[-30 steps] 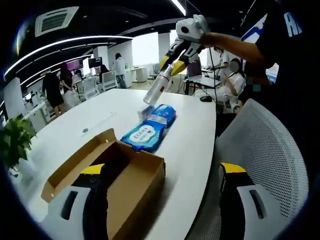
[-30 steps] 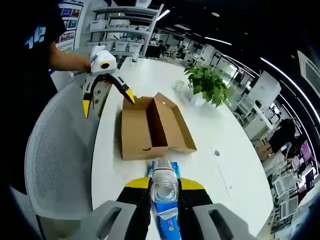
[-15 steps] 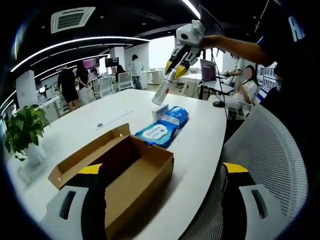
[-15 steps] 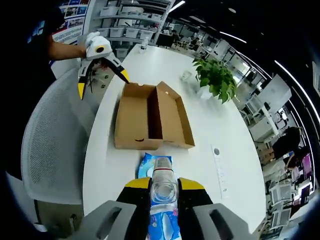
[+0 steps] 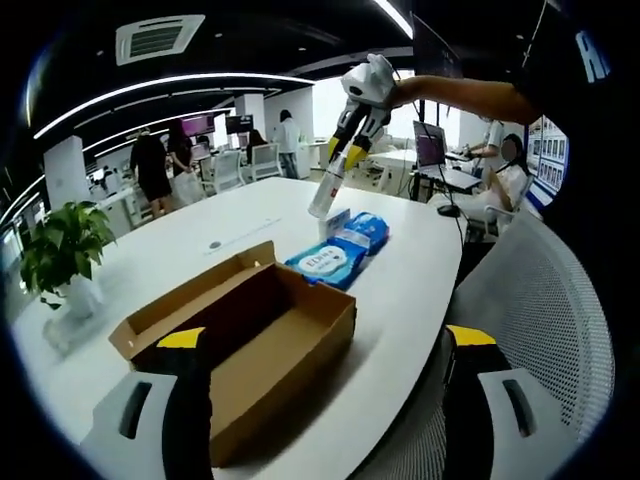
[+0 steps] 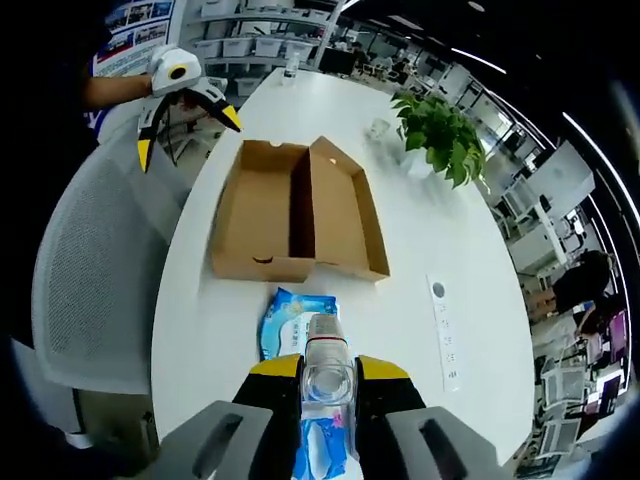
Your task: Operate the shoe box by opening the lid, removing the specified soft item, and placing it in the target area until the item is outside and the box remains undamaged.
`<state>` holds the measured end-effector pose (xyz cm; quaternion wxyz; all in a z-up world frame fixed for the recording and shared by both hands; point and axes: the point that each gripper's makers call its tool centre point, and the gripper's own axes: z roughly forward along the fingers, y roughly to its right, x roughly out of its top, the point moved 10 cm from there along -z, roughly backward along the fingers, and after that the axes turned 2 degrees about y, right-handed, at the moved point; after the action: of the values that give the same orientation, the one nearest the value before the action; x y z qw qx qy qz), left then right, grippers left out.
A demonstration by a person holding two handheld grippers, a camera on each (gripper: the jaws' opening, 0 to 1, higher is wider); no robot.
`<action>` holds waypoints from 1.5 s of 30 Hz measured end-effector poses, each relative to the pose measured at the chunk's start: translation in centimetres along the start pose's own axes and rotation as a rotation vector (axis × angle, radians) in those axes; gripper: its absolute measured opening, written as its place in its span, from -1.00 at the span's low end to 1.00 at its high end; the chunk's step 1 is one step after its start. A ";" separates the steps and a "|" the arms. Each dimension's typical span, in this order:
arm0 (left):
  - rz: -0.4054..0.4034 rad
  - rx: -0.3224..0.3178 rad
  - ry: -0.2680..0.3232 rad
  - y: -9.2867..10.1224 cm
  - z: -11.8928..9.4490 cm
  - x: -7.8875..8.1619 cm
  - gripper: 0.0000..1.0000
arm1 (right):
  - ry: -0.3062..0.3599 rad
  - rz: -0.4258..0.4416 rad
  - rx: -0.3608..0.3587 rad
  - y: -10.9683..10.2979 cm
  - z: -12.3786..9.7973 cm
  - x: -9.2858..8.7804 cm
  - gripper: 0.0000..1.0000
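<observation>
Right gripper (image 6: 327,372): my jaws are clamped on a clear plastic bottle (image 6: 327,377), held up above the counter (image 6: 440,240); in the left gripper view the same gripper (image 5: 345,150) hangs at 12 o'clock with the bottle (image 5: 327,190) pointing down toward the wipes.

Left gripper (image 5: 325,345): my jaws stand wide apart with nothing between them, over the counter's near edge; in the right gripper view it (image 6: 185,115) sits at 10 o'clock, jaws spread, above the mesh chair (image 6: 85,270).

Shoe box (image 6: 295,212): brown cardboard, lid folded open and lying flat beside the tray, resting on the counter; in the left gripper view it (image 5: 250,340) lies just ahead of my left jaws.

Box contents: the tray looks bare, though its inside is shadowed and I cannot be sure.

Soft item: a blue wipes pack (image 6: 292,325) lies on the counter outside the box, near its short end, directly under the bottle; a second blue pack (image 5: 365,230) touches the first (image 5: 325,262) on its far side.

Potted plant (image 6: 445,130): on the counter at 1 o'clock in the right gripper view, well apart from the box.

Power strip (image 6: 445,335): flat on the counter at 3 o'clock.
</observation>
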<state>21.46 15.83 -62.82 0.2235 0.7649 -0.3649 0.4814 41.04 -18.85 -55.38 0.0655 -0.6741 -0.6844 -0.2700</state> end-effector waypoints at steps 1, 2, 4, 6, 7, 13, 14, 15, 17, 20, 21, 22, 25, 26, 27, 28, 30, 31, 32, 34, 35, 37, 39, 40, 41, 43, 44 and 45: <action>-0.001 0.004 0.001 0.0 -0.1 0.0 0.99 | -0.009 0.002 0.003 0.2 0.3 -0.1 -0.70; 0.000 0.010 0.001 0.1 -0.2 -0.1 0.99 | -0.015 0.006 0.004 0.4 0.5 -0.2 -0.70; -0.002 0.016 0.001 0.1 -0.3 -0.2 0.99 | -0.031 0.011 0.006 0.8 1.0 -0.4 -0.70; -0.004 0.020 0.002 0.1 -0.4 -0.3 0.99 | -0.051 0.003 0.010 1.2 1.4 -0.5 -0.70; -0.003 0.026 0.001 0.0 -0.4 -0.4 0.99 | -0.056 0.004 0.011 1.3 1.6 -0.6 -0.70; -0.014 0.050 0.010 0.0 -0.8 -0.6 0.99 | -0.088 0.004 0.028 2.4 3.0 -0.8 -0.70; -0.016 0.054 0.010 0.0 -0.8 -0.7 0.99 | -0.100 0.001 0.030 2.6 3.3 -0.9 -0.70; -0.019 0.059 0.010 0.0 -0.9 -0.8 0.99 | -0.106 -0.002 0.030 2.8 3.6 -0.9 -0.70; -0.026 0.067 0.010 0.0 -1.0 -0.9 0.99 | -0.128 -0.013 0.034 3.2 4.2 -1.0 -0.70; -0.033 0.084 0.008 0.0 -1.3 -1.1 0.99 | -0.153 -0.023 0.051 3.6 5.1 -1.1 -0.70; -0.034 0.087 0.008 0.0 -1.4 -1.1 0.99 | -0.159 -0.024 0.058 3.7 5.4 -1.2 -0.70; -0.034 0.092 0.007 0.0 -1.6 -1.1 0.99 | -0.169 -0.033 0.067 3.8 5.8 -1.3 -0.70; -0.035 0.102 0.007 -0.1 -1.9 -1.2 0.99 | -0.197 -0.045 0.074 4.1 6.5 -1.5 -0.70; -0.035 0.104 0.005 -0.1 -2.0 -1.2 0.99 | -0.202 -0.044 0.077 4.3 6.7 -1.5 -0.70; -0.036 0.107 0.004 -0.1 -2.0 -1.3 0.99 | -0.207 -0.043 0.082 4.4 7.0 -1.6 -0.70; -0.036 0.111 0.004 -0.1 -2.1 -1.3 0.99 | -0.210 -0.044 0.084 4.7 7.3 -1.8 -0.70; -0.038 0.116 0.001 -0.1 -2.3 -1.4 0.99 | -0.226 -0.053 0.084 5.1 7.9 -2.0 -0.70; -0.042 0.122 0.000 -0.1 -2.4 -1.4 0.99 | -0.236 -0.059 0.086 5.3 8.3 -2.1 -0.70; -0.044 0.123 0.000 0.0 -2.4 -1.4 0.99 | -0.238 -0.062 0.088 5.3 8.4 -2.1 -0.70; -0.049 0.129 -0.001 0.0 -2.5 -1.5 0.99 | -0.241 -0.055 0.101 5.8 9.1 -2.4 -0.70; -0.052 0.133 -0.001 0.0 -2.6 -1.6 0.99 | -0.244 -0.058 0.106 5.9 9.4 -2.4 -0.70; -0.054 0.136 -0.003 0.0 -2.6 -1.7 0.99 | -0.256 -0.069 0.111 6.0 9.8 -2.5 -0.70; -0.062 0.145 -0.005 -0.1 -2.8 -1.9 0.99 | -0.266 -0.087 0.111 6.1 10.4 -2.6 -0.70; -0.063 0.149 -0.006 -0.1 -2.9 -2.0 0.99 | -0.273 -0.085 0.115 6.0 10.7 -2.6 -0.70; -0.065 0.155 -0.008 -0.2 -3.0 -2.0 0.99 | -0.275 -0.082 0.117 6.1 10.9 -2.6 -0.70; -0.071 0.165 -0.010 -0.4 -3.2 -2.2 0.99 | -0.283 -0.086 0.126 5.9 11.3 -2.7 -0.69; -0.075 0.168 -0.011 -0.5 -3.3 -2.3 0.99 | -0.288 -0.087 0.123 6.0 11.5 -2.8 -0.69; -0.075 0.171 -0.013 -0.5 -3.4 -2.3 0.99 | -0.288 -0.085 0.120 6.1 11.7 -2.8 -0.69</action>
<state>19.28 19.26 -63.41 0.1730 0.7975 -0.2949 0.4971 50.35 -16.29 -64.83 -0.0046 -0.6713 -0.7294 -0.1315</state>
